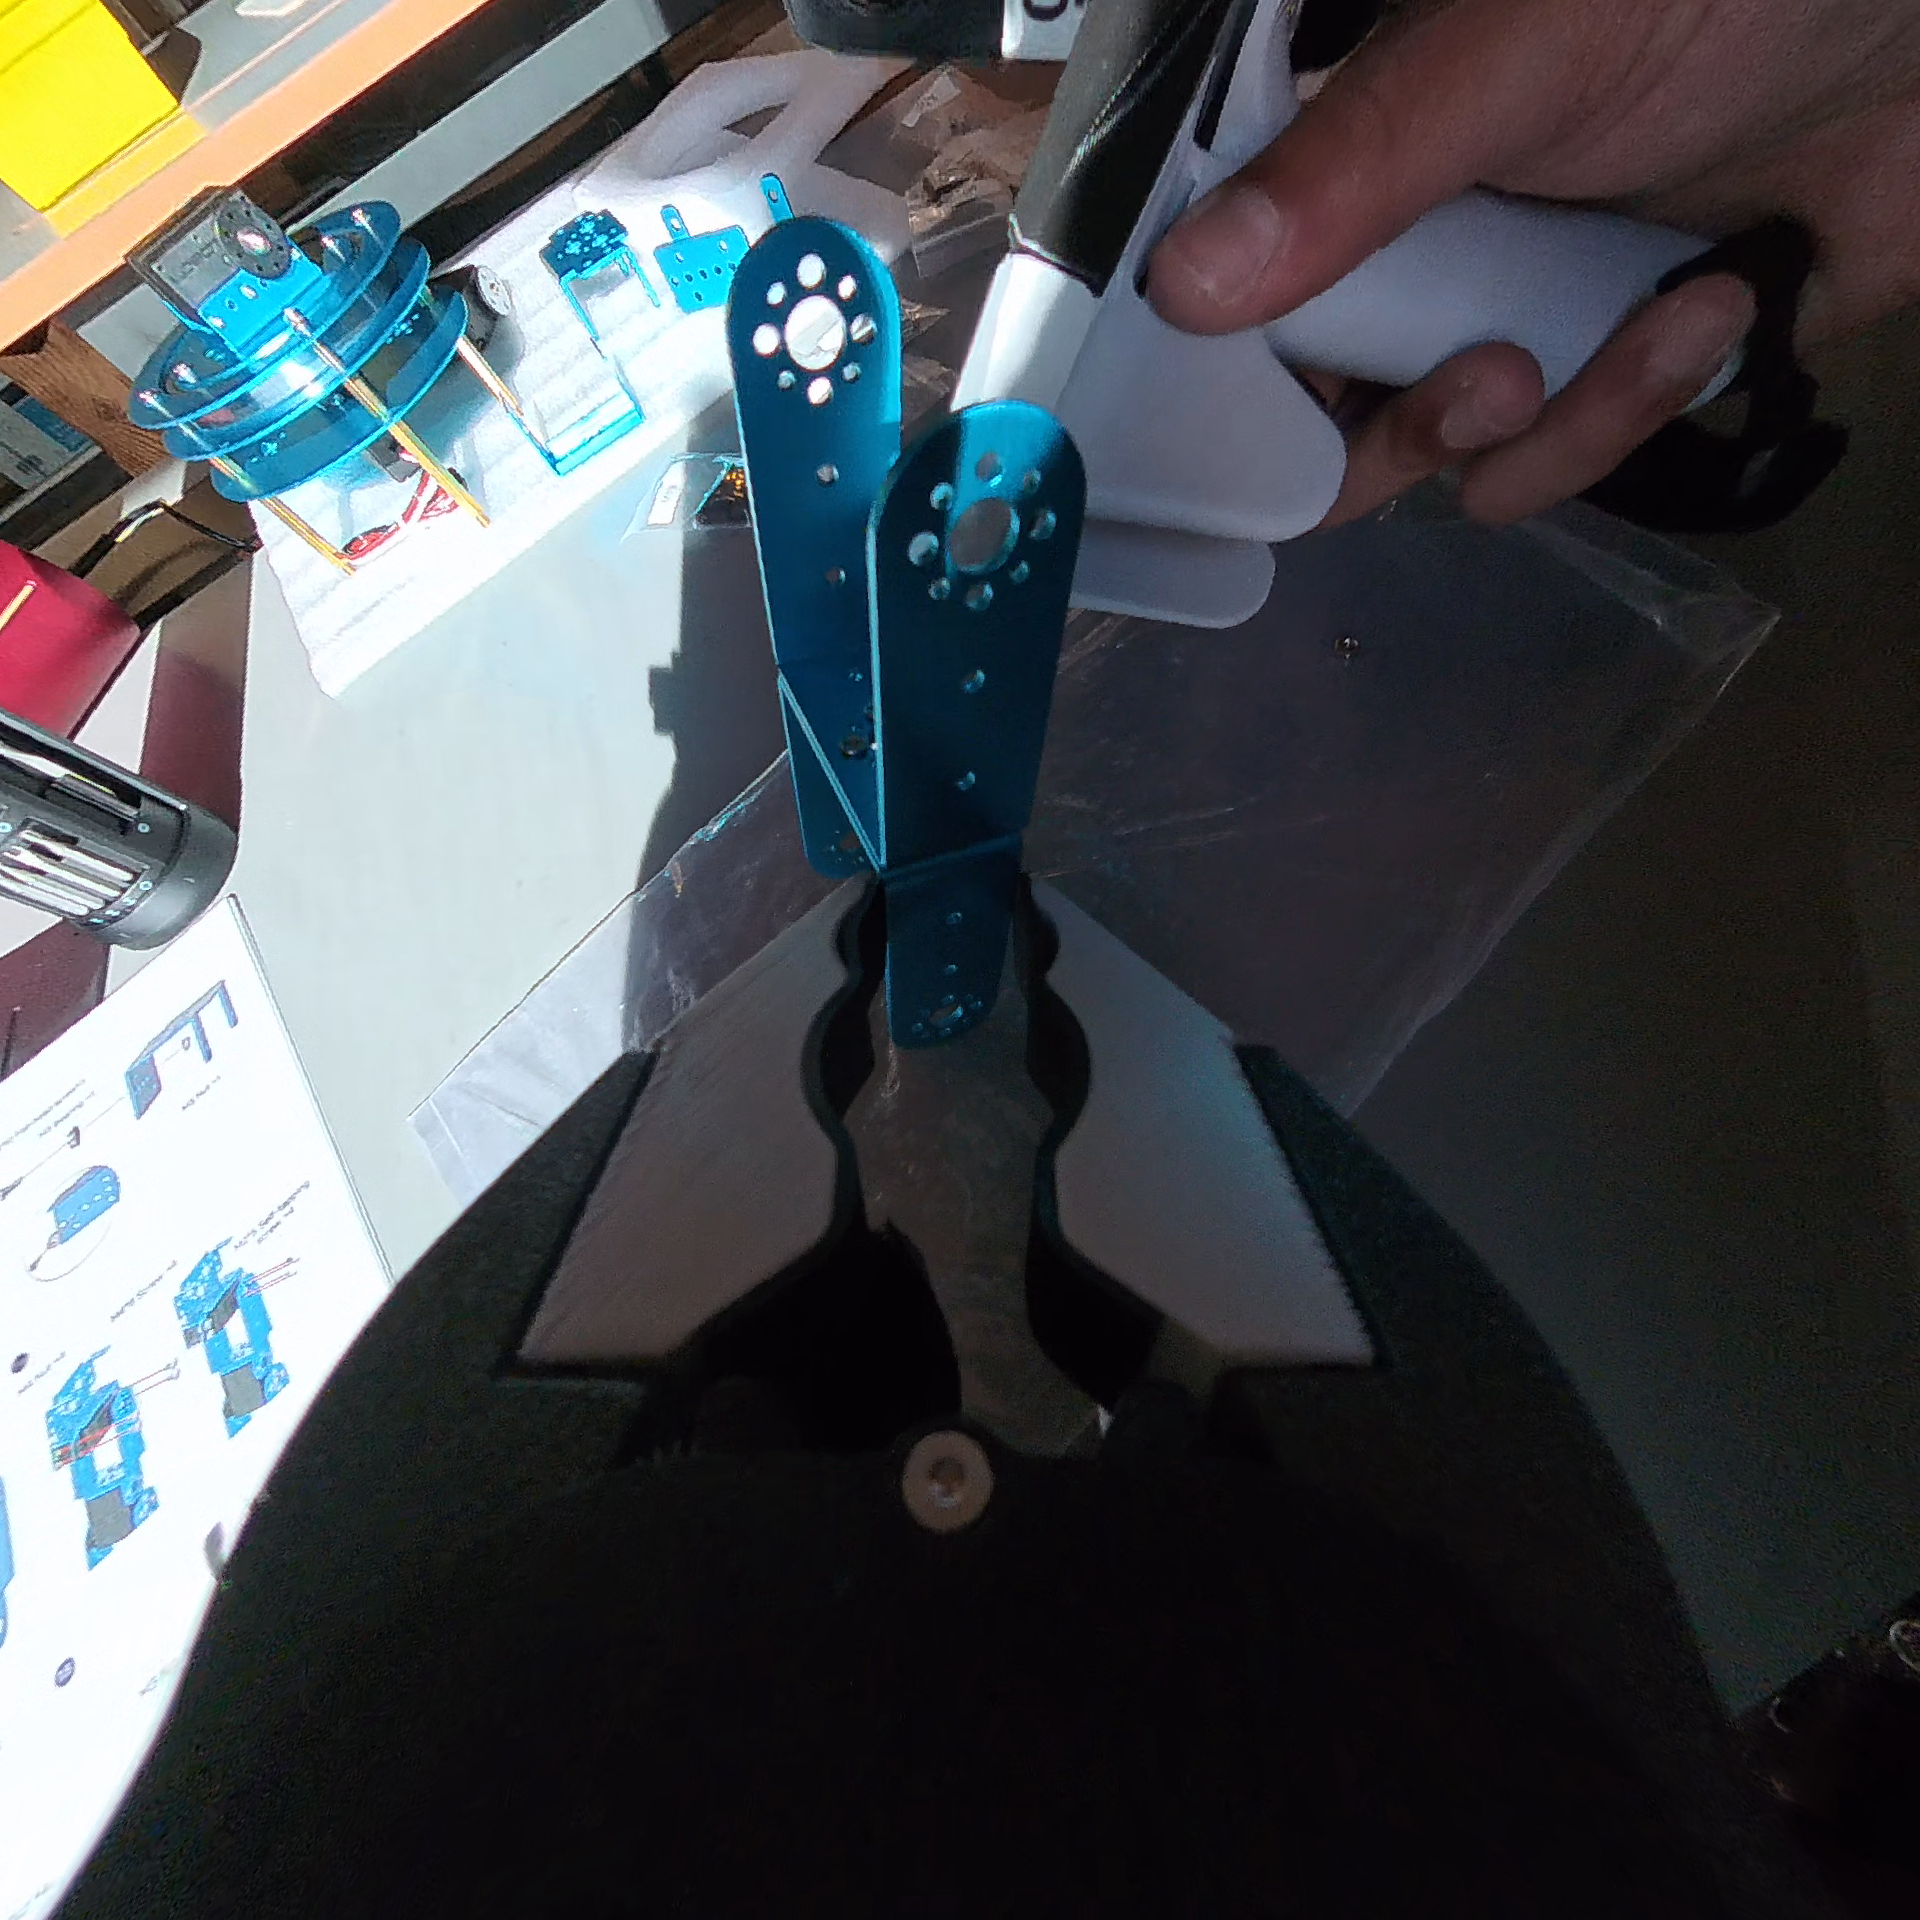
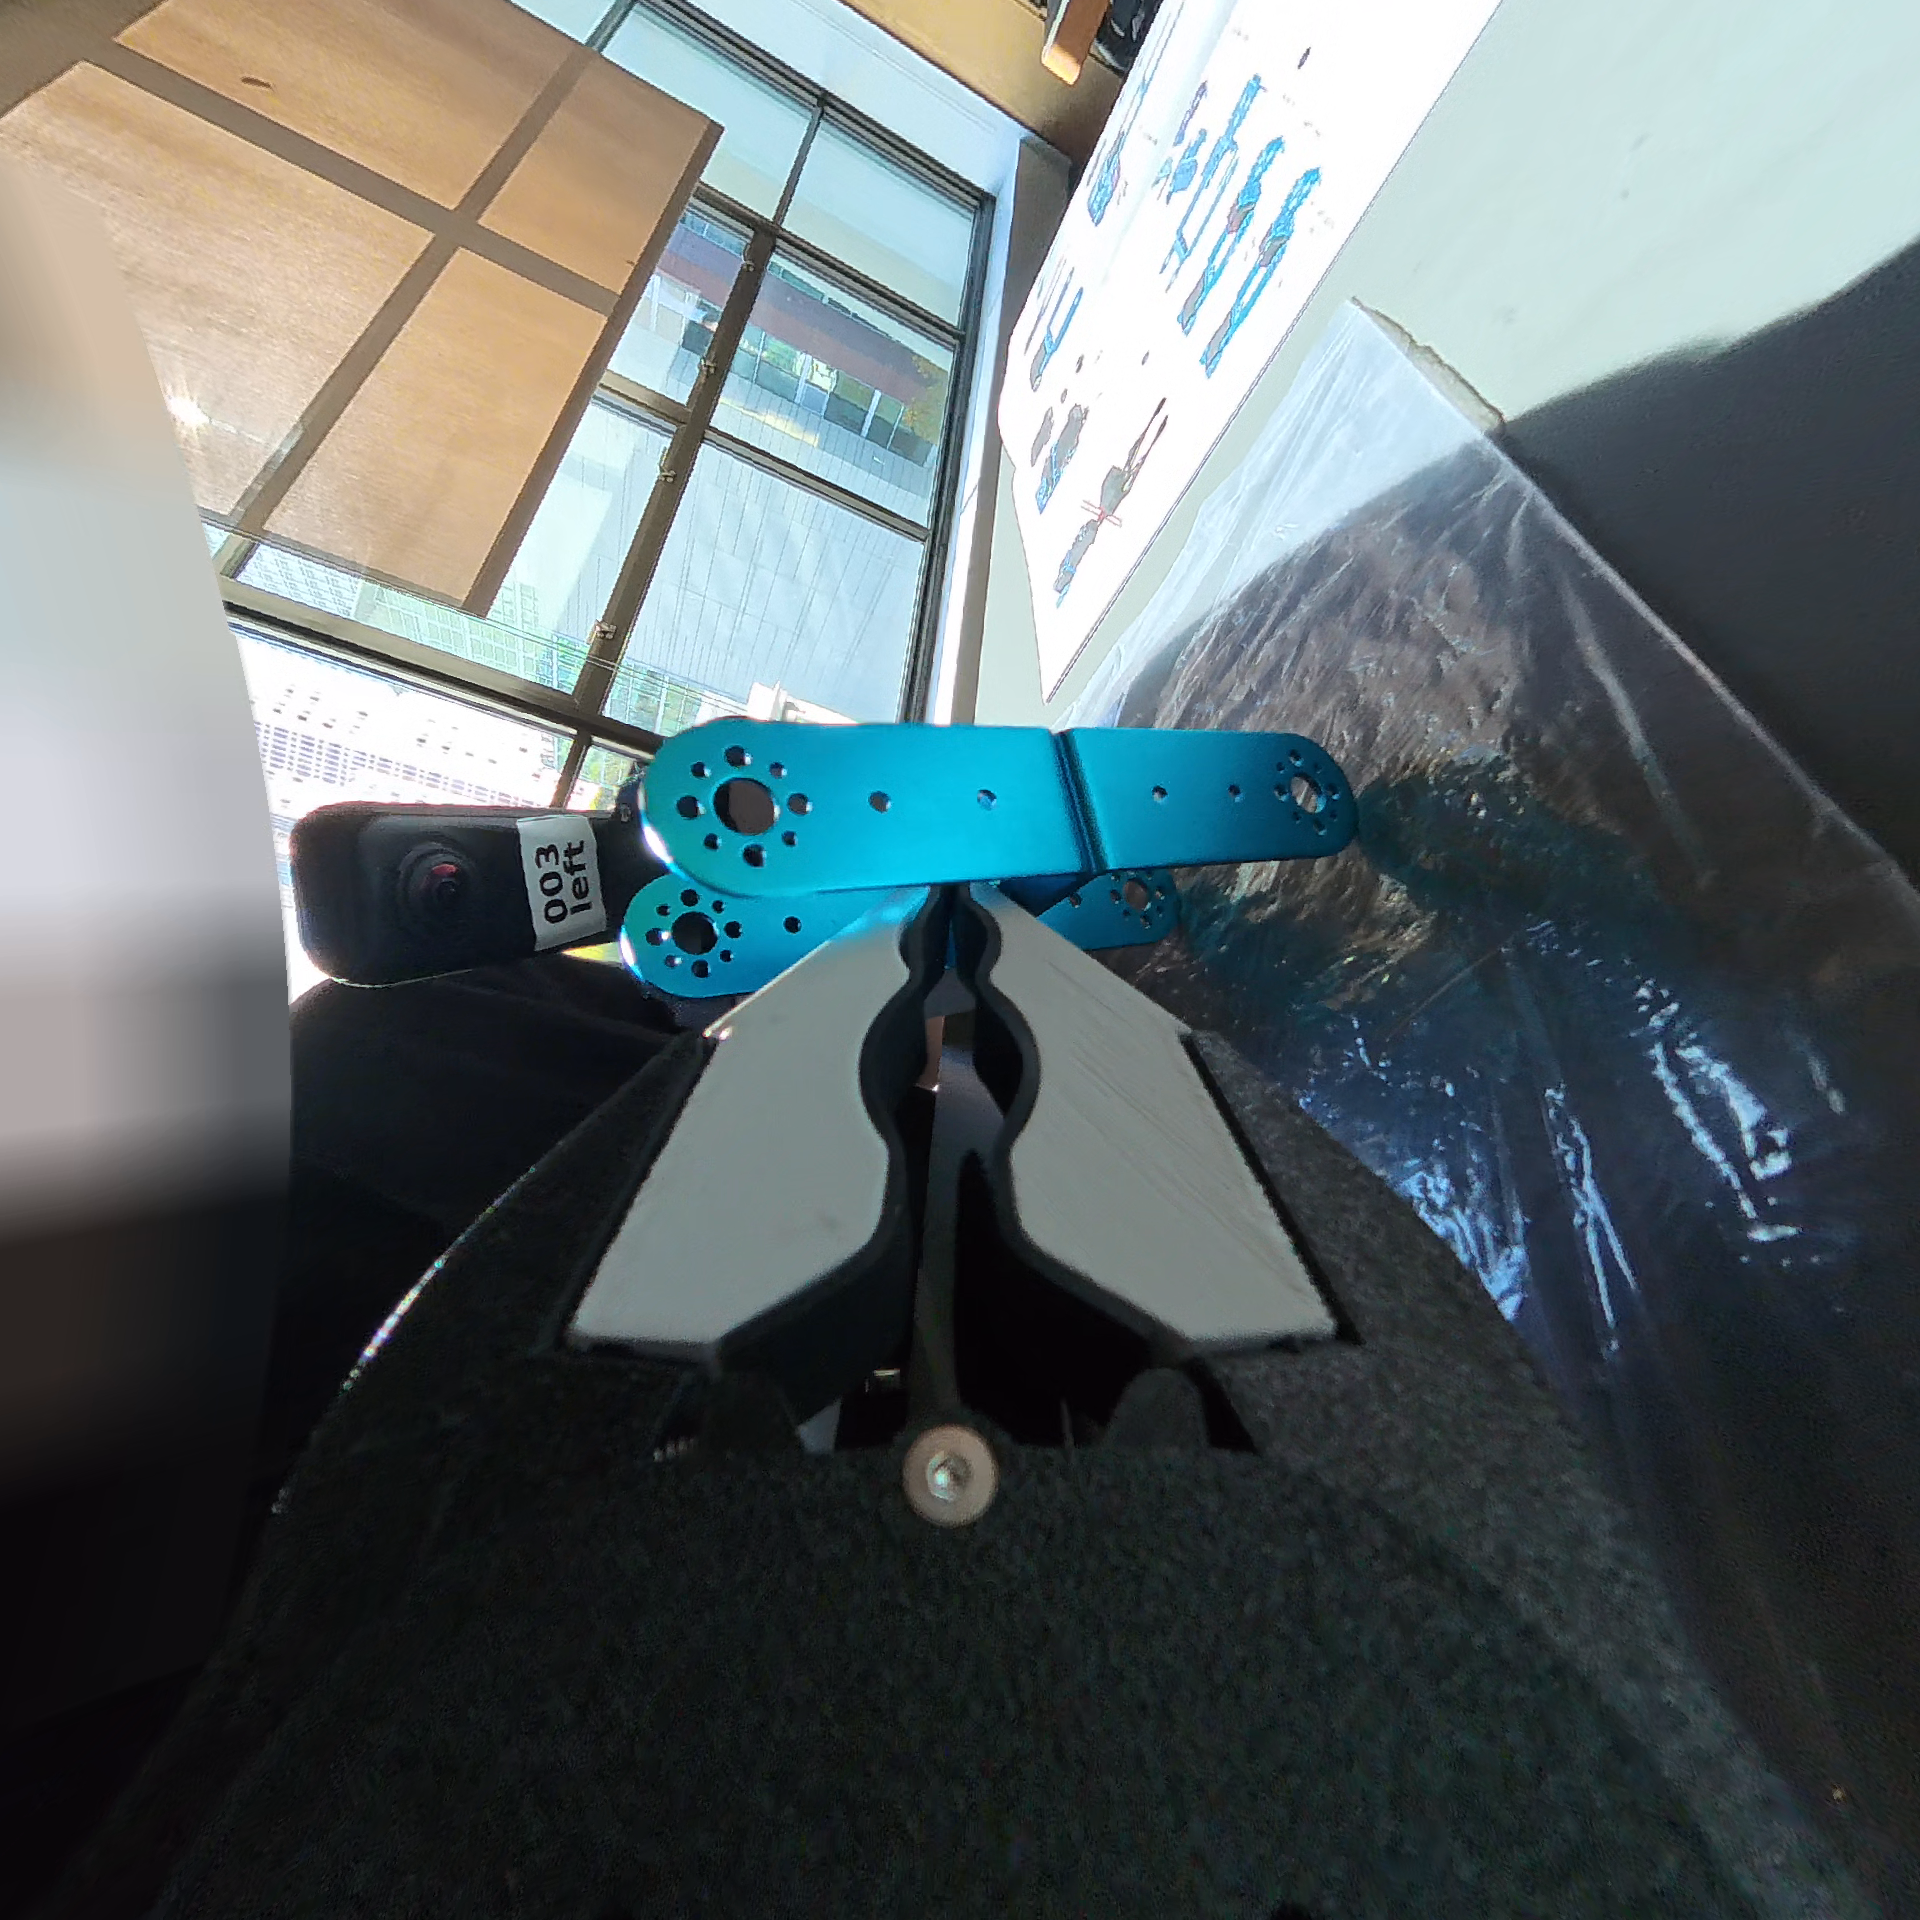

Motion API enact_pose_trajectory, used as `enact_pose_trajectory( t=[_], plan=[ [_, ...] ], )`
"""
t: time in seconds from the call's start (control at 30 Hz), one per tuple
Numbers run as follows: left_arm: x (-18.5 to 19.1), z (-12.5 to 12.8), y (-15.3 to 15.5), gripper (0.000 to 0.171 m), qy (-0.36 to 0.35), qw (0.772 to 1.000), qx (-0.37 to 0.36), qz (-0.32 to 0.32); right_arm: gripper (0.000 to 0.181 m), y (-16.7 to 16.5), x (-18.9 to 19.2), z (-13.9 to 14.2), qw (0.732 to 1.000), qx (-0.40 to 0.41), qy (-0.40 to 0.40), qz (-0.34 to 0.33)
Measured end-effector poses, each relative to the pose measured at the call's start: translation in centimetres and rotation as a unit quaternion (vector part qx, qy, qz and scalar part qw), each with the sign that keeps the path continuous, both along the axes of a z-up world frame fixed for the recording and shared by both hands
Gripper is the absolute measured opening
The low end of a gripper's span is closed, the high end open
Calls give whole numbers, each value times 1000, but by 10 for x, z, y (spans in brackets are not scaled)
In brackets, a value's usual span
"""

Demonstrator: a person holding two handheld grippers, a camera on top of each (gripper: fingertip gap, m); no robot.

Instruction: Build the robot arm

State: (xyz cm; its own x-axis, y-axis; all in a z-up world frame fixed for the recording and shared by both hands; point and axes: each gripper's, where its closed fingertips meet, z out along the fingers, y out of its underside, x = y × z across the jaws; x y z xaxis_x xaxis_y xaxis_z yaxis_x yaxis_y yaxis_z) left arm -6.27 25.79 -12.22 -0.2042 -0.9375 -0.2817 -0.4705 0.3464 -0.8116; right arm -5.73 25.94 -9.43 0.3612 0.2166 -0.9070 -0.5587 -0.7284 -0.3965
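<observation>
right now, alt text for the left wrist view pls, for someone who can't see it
The left gripper is shut on a blue perforated metal bracket held upright over a clear plastic bag. The right gripper, in a person's hand, meets the bracket's top. Behind stand a blue disc assembly and an instruction sheet.

- Your left gripper (image 1: pixel 940 914) sits below the two brackets (image 1: pixel 935 623), which stand side by side between its fingertips.
- Your right gripper (image 1: pixel 1174 540) comes in from their right.
- A plastic bag (image 1: pixel 1403 779) lies on the table (image 1: pixel 468 779) beneath them; the instruction sheet (image 1: pixel 156 1247) lies left, the ringed assembly (image 1: pixel 301 364) far behind.
</observation>
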Motion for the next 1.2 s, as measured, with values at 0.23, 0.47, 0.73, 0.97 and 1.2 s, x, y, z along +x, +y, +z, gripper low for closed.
enact_pose_trajectory(
  t=[0.23,0.47,0.73,0.97,1.2],
  plan=[
    [1,1,1,23,-2,1000,-24,8,0,2,1,1,993,19,-115,-14],
    [1,1,1,23,-2,999,-30,9,0,5,3,1,983,35,-180,-26],
    [1,1,2,23,-4,999,-40,9,4,6,6,4,968,62,-242,-34],
    [0,9,10,23,-20,992,-127,14,17,-1,24,22,904,180,-389,1],
    [2,11,10,23,-17,983,-178,41,90,14,21,12,872,204,-445,-31]
  ],
)
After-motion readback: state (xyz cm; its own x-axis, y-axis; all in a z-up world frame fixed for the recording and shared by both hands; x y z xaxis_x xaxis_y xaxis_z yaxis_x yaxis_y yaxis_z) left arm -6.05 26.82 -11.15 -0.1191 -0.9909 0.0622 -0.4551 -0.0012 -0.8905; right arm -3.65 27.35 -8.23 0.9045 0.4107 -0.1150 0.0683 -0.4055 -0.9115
